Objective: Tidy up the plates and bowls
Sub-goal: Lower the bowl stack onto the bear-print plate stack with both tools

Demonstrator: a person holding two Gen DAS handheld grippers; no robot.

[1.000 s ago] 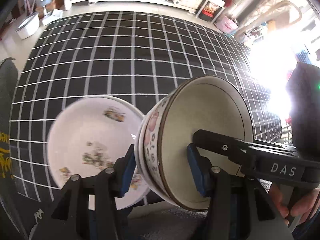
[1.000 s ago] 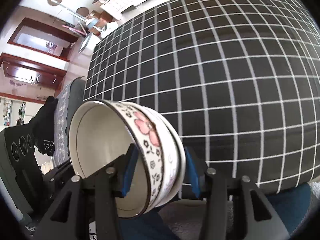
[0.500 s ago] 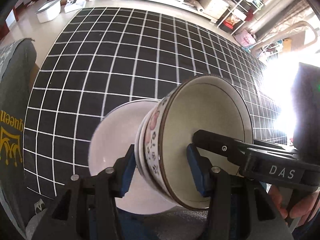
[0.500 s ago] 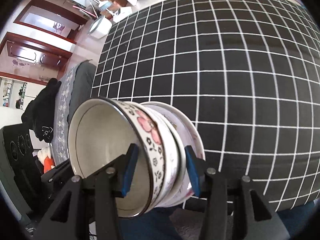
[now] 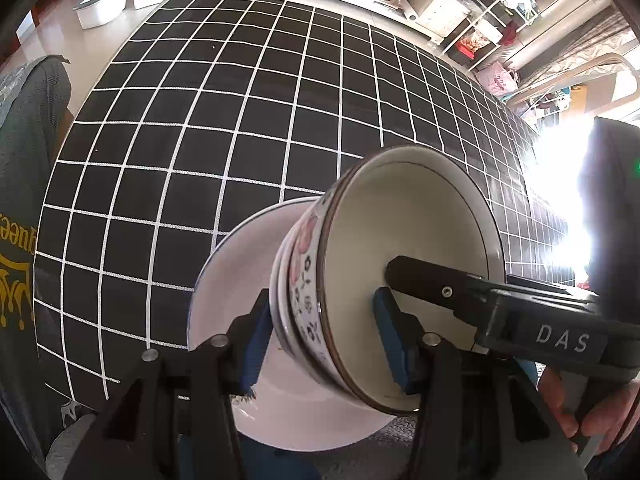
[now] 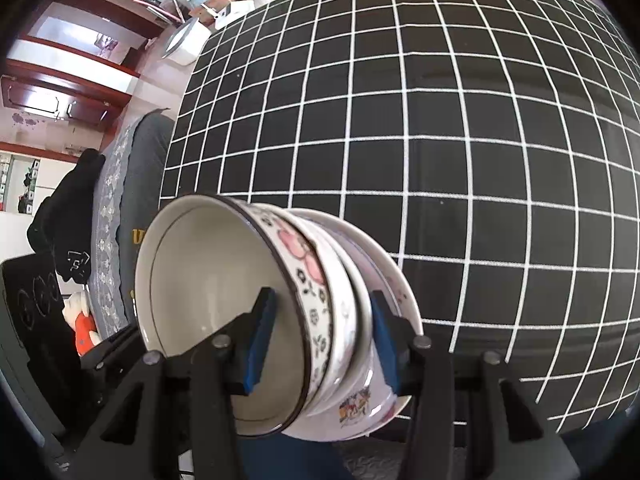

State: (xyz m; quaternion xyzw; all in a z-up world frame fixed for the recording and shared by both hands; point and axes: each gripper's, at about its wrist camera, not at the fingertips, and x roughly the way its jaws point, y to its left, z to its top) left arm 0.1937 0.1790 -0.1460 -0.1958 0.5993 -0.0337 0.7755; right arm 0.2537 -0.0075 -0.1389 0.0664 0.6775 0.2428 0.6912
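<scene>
A stack of nested bowls (image 5: 404,264) with pink flowers on the outside hangs tilted between both grippers. My left gripper (image 5: 324,340) is shut on its near wall, one blue pad inside and one outside. From the opposite side my right gripper (image 6: 324,340) is shut on the same bowl stack (image 6: 224,300); its finger (image 5: 424,276) reaches into the top bowl in the left wrist view. Directly beneath the stack, a white plate (image 5: 236,280) with small printed pictures lies near the table's front edge, also showing as the plate (image 6: 360,400) in the right wrist view. Whether stack and plate touch I cannot tell.
A black tablecloth with a white grid (image 5: 248,120) covers the table. A chair draped in grey cloth (image 5: 28,160) stands at the left edge. A white tub (image 5: 100,2) sits on the floor beyond, with shelves (image 5: 472,12) at the back. A person's hand (image 5: 580,412) holds the right gripper.
Both grippers have carried the bowl stack sideways and a little down. The plate, first left of the stack, now lies under it.
</scene>
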